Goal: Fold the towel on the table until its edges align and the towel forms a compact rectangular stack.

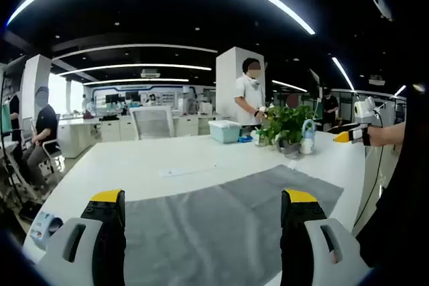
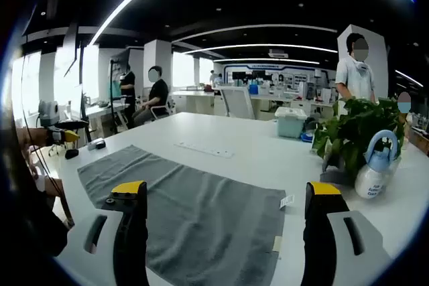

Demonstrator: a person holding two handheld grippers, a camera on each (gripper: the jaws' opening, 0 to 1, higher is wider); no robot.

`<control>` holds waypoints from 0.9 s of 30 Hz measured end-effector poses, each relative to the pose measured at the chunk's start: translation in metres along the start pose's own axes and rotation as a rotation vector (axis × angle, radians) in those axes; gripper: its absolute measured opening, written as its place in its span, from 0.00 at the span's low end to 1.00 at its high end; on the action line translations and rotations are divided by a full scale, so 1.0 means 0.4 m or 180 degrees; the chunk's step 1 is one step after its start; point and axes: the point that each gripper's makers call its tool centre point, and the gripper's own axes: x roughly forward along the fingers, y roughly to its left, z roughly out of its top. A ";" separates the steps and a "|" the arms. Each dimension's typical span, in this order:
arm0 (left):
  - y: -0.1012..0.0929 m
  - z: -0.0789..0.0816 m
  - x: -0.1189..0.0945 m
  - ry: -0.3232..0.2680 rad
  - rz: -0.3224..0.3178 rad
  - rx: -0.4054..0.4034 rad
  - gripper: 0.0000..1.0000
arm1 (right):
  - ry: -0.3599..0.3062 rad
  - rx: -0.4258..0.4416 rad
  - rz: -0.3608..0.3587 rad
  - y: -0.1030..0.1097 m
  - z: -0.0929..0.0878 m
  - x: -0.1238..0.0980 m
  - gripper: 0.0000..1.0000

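Left gripper [image 1: 203, 216] hangs with its jaws spread wide, grasping nothing, above the near part of one grey towel [image 1: 228, 216] lying flat on the white table [image 1: 167, 155]; one potted plant [image 1: 287, 125] stands far right in the open office. Right gripper [image 2: 226, 209], likewise released and apart, hovers over the same towel [image 2: 201, 205], with the plant [image 2: 348, 138] and one spray bottle [image 2: 377, 165] at right.
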 end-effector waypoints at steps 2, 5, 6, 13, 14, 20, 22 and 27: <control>0.010 0.006 0.002 -0.0061 0.0096 0.0103 0.99 | 0.0012 -0.0016 0.0005 0.003 -0.004 0.004 0.99; 0.011 0.005 0.007 -0.0055 0.0114 0.0021 0.99 | 0.0046 -0.0039 0.0020 0.005 -0.009 0.017 0.99; 0.009 0.005 0.009 -0.0062 0.0105 0.0001 0.99 | 0.0049 -0.0037 0.0023 0.005 -0.009 0.018 0.99; -0.006 -0.002 0.015 -0.0013 0.0070 0.0051 0.99 | 0.0038 -0.0054 0.0072 0.007 0.000 0.032 0.99; -0.008 -0.003 0.014 -0.0009 0.0065 0.0045 0.99 | 0.0060 -0.0076 0.0076 0.005 -0.001 0.031 0.99; -0.024 -0.012 0.013 0.0021 0.0022 0.0031 0.99 | 0.0138 -0.0184 0.0090 -0.028 0.012 0.004 0.99; -0.030 -0.013 0.015 0.0027 -0.0008 0.0023 0.99 | 0.0262 -0.0246 0.0140 -0.030 0.005 -0.005 0.99; -0.053 -0.003 0.028 0.0003 -0.0116 0.0057 0.99 | 0.0286 -0.0193 0.0249 -0.026 0.035 -0.028 0.99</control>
